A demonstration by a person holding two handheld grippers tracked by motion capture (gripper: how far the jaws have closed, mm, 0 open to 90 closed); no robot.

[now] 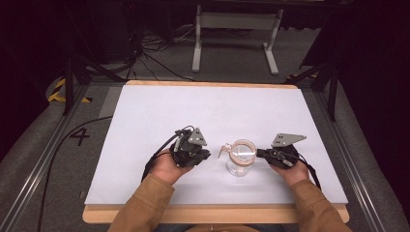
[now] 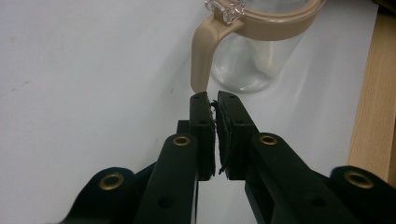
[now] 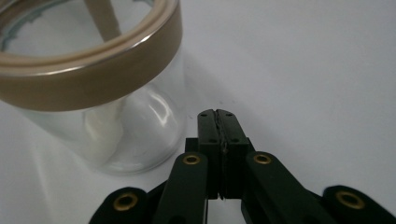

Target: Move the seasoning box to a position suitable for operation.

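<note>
A clear glass jar [image 1: 240, 163] with a tan rim band [image 1: 241, 151] stands upright on the white table mat [image 1: 193, 111], near the front, between my two grippers. A tan clasp arm [image 2: 203, 51] hangs down the jar's side toward my left gripper [image 2: 213, 100], whose jaws are together with nothing between them; its tips sit just short of the clasp end. In the high view my left gripper [image 1: 207, 153] lies left of the jar. My right gripper [image 1: 260, 153] is at the jar's right, shut and empty. Its tips [image 3: 218, 114] rest beside the glass wall [image 3: 116, 126], apart from it.
The mat's wooden front edge [image 2: 369, 93] runs close behind the jar in the left gripper view. A white metal stand [image 1: 237, 29] and loose cables [image 1: 154, 53] sit on the floor beyond the table. Black poles [image 1: 70, 82] flank the table.
</note>
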